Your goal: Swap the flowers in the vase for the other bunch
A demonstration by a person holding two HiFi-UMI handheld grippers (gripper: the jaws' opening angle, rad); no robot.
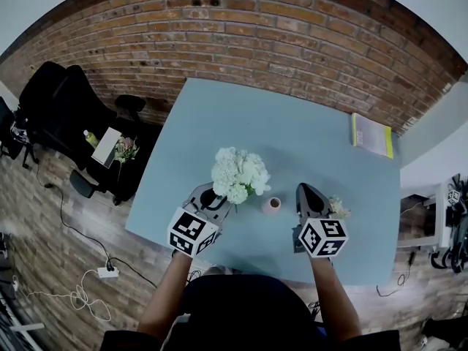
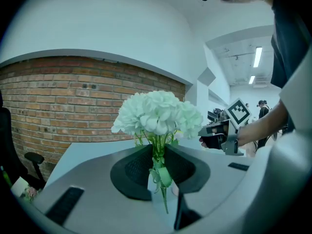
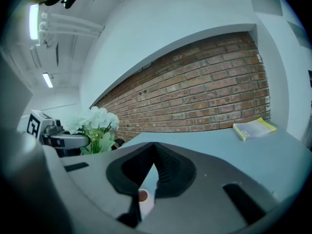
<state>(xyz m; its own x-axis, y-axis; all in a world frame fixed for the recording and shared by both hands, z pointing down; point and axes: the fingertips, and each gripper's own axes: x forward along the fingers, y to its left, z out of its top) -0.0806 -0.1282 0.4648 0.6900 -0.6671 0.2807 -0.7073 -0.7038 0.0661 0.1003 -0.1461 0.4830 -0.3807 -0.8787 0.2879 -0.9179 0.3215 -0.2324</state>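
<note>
Left tool (image 2: 158, 156): clenched on the green stems (image 2: 157, 141) of the white bunch (image 1: 239, 174). We hold the bunch roughly upright above the worktop (image 1: 292, 130), heads up, with a leaf trailing below the jaws. Right tool (image 3: 154, 149): jaws pressed together with nothing between them, hovering just to the right of the vase (image 1: 271, 205). Vase: small and pink, standing on the worktop between the two tools; from above its mouth looks empty. Smaller bunch (image 1: 338, 208): lying on the worktop just beside the right tool, on the side away from the vase. We take it for the flowers already removed. Book (image 1: 371, 134): at the far corner, well apart, no concern. Step in hand, as we judge it: seating the white bunch in the vase. To do it well, we bring the stem ends over the mouth before lowering. The mouth is narrow, and the vase looks light enough to tip if a stem catches the rim. We hold the bunch near vertical so the loose stems go in together and do not splay. The right tool, having nothing in it, serves best as a steadying stop against the vase wall. We let go only once the stems rest inside and the heavy heads do not lean the vase over.
</note>
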